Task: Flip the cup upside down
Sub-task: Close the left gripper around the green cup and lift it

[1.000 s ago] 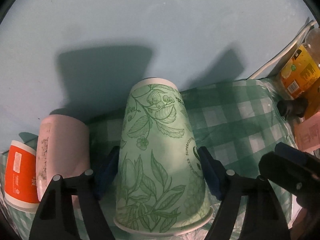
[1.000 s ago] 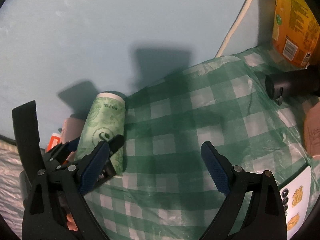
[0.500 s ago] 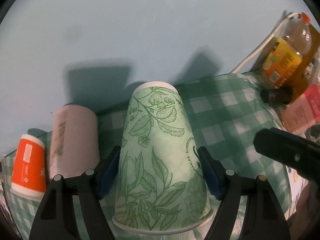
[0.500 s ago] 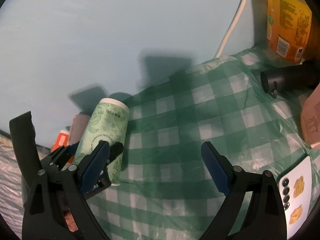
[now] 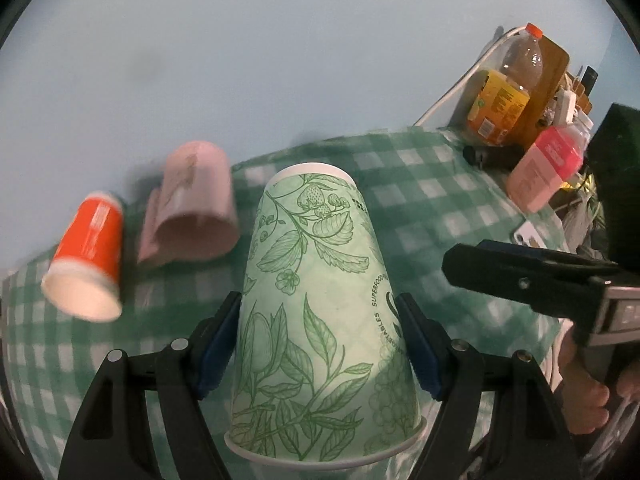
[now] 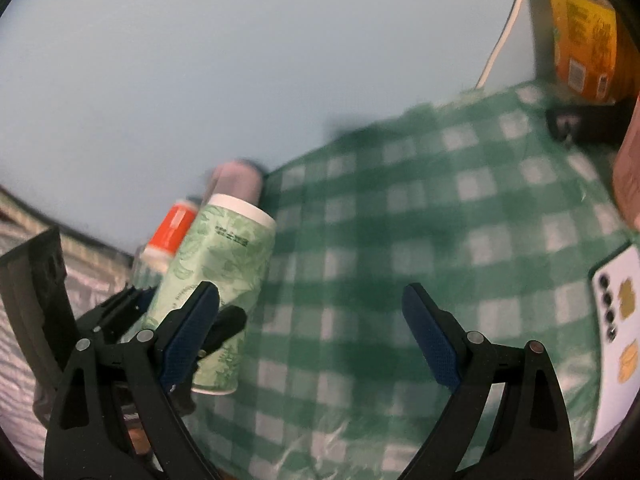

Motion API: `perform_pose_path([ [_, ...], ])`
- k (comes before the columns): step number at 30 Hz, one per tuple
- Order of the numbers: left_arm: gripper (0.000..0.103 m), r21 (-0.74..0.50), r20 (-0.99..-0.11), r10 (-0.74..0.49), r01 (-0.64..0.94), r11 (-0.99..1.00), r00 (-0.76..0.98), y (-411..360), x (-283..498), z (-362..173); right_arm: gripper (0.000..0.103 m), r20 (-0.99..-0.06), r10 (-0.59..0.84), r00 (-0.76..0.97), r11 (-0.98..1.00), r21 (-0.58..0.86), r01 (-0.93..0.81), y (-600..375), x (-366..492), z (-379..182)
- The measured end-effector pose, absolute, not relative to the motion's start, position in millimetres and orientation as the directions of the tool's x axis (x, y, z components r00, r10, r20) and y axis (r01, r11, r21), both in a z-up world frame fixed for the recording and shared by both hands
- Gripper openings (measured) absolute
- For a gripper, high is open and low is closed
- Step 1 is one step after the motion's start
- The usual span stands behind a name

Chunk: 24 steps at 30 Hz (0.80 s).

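Note:
A green leaf-print paper cup (image 5: 320, 312) is upside down, its closed base up and its rim down, held between the blue pads of my left gripper (image 5: 320, 344), which is shut on it above the checked cloth. It also shows in the right wrist view (image 6: 216, 296), tilted and off the table. My right gripper (image 6: 312, 332) is open and empty to the right of the cup, over the green checked tablecloth (image 6: 400, 240).
A pink cup (image 5: 192, 204) and an orange cup (image 5: 88, 248) stand upside down at the left. An orange juice bottle (image 5: 504, 92), a pink bottle (image 5: 548, 168) and a dark cylinder (image 5: 496, 156) crowd the far right. A white phone (image 6: 616, 320) lies at the right edge.
My left gripper has lifted the green cup up off the cloth and pulled back; the pink and orange cups now sit lower and farther. My right gripper has stayed open.

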<state>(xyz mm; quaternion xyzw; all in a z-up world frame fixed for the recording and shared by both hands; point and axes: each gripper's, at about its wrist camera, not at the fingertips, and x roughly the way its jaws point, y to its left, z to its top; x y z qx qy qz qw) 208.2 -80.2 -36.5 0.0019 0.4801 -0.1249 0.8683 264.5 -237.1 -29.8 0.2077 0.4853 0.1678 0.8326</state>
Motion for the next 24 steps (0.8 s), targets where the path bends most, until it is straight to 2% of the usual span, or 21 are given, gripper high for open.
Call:
perform_pose_path([
  [10, 0.077, -0.197, -0.831, -0.252, 0.161, 0.967, 0.496, -36.4, 157.7, -60.8, 0.093, -0.753, 0.535, 0.383, 0.84, 0.521, -0.15, -192.1, 231.3, -56.9],
  [24, 0.078, -0.251, -0.838, -0.266, 0.096, 0.963, 0.477, -21.7, 155.1, -94.7, 0.093, -0.78, 0.532, 0.329, 0.846, 0.505, -0.17, -172.2, 222.2, -75.3],
])
